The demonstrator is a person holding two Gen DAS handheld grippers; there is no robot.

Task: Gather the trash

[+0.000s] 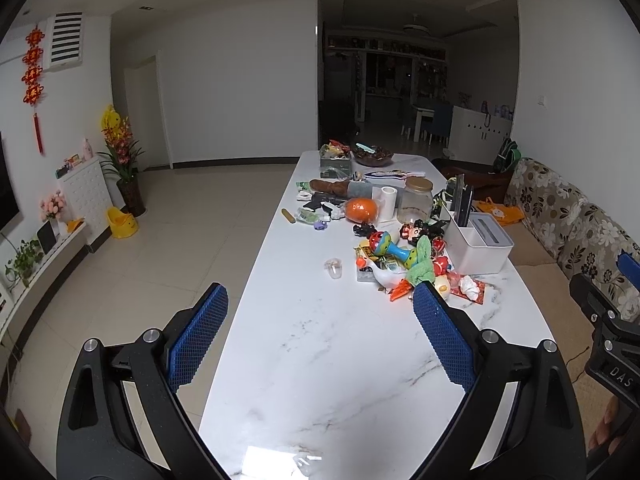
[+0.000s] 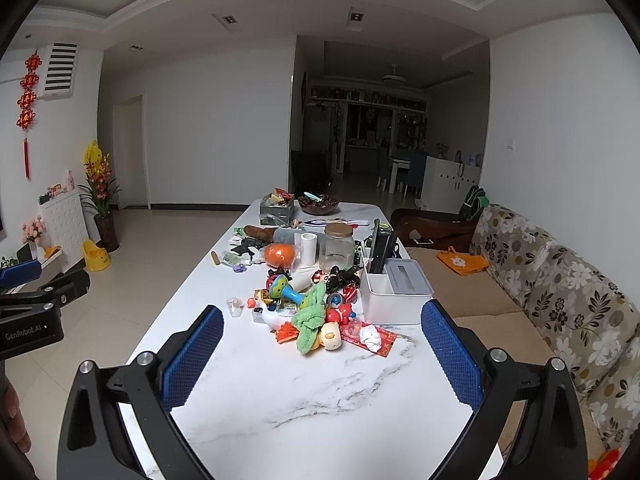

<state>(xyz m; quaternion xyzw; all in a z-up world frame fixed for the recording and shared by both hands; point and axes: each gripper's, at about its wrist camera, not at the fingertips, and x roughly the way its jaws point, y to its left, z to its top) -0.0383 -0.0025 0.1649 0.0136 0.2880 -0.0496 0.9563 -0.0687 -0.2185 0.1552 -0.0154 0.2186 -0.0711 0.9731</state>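
A long white marble table (image 1: 320, 360) (image 2: 320, 392) carries a heap of toys and litter. A crumpled white tissue (image 1: 469, 286) (image 2: 370, 337) lies on a red packet (image 2: 382, 340) at the near right of the heap. A small clear plastic cup (image 1: 334, 267) (image 2: 235, 306) stands alone left of the heap. A green cloth (image 1: 422, 268) (image 2: 312, 322) lies over the toys. My left gripper (image 1: 320, 316) is open and empty above the near table. My right gripper (image 2: 322, 332) is open and empty, just short of the heap.
A white organiser box (image 1: 478, 246) (image 2: 394, 292) stands right of the heap. Behind are a glass jar (image 1: 416, 200), a white roll (image 1: 387, 202), an orange bag (image 1: 361, 210) and a bowl (image 1: 372, 154). A floral sofa (image 2: 560, 292) runs along the right; tiled floor lies left.
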